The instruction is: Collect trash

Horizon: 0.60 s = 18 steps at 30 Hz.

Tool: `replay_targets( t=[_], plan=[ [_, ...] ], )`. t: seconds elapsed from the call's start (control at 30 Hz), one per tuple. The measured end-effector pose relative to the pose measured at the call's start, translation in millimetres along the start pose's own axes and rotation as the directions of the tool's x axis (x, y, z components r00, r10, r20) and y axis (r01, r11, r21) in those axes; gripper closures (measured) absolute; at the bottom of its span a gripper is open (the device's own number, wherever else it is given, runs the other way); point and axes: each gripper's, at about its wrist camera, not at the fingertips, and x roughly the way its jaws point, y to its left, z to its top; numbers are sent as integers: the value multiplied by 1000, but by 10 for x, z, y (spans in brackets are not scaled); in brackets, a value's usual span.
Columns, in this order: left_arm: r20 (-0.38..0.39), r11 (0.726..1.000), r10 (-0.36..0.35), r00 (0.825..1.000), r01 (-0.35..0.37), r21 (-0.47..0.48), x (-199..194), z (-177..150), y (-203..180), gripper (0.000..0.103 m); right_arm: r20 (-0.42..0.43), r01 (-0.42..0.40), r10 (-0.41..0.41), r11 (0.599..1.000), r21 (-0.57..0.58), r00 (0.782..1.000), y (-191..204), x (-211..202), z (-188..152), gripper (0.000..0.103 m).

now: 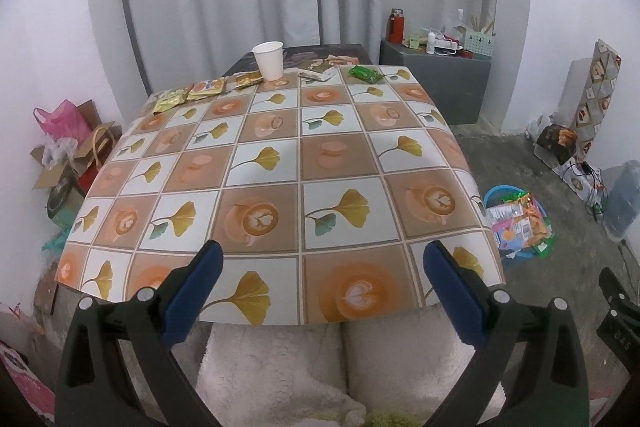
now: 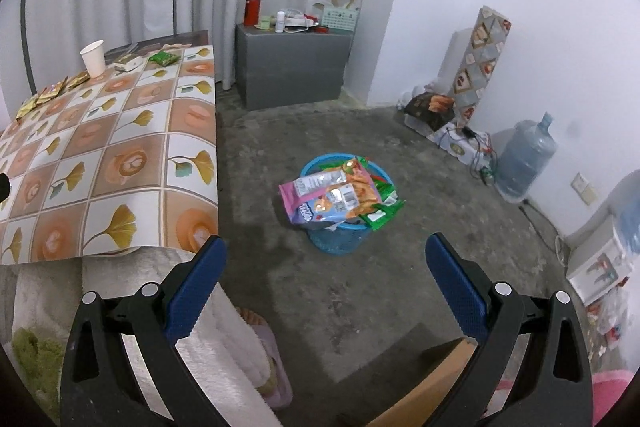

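**Both grippers spread and empty; trash split between table and basket**

Left gripper (image 1: 322, 275) hangs over the near table edge, right gripper (image 2: 326, 267) over the concrete floor. Gold foil snack wrappers (image 1: 188, 95), a white paper cup (image 1: 270, 61) and a green packet (image 1: 366, 73) lie along the patterned table's (image 1: 340, 155) far edge. Well apart, a blue plastic basket (image 2: 340, 243) overflows with wrappers.

The right gripper (image 2: 326, 255) is held above the concrete floor (image 2: 304, 307) with its blue-padded jaws spread wide and nothing between them. Ahead of it, a blue basket (image 2: 340, 241) is seen on the floor, heaped with snack wrappers (image 2: 340, 197) that spill over its rim. To the left, a table (image 2: 188, 163) covered in a ginkgo-leaf cloth is shown; at its far end a white paper cup (image 2: 93, 58), a green packet (image 2: 163, 57) and several gold sachets (image 2: 52, 91) are laid out.
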Motion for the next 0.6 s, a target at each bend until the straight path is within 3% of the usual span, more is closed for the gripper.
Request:
replay_targets(
  t=[0.6],
  plan=[
    [-6,1000,-5,1000,5,4,-20,-9,-30,5,4,-15,15,1000,-11,1000,14,-24,14,7]
  ],
)
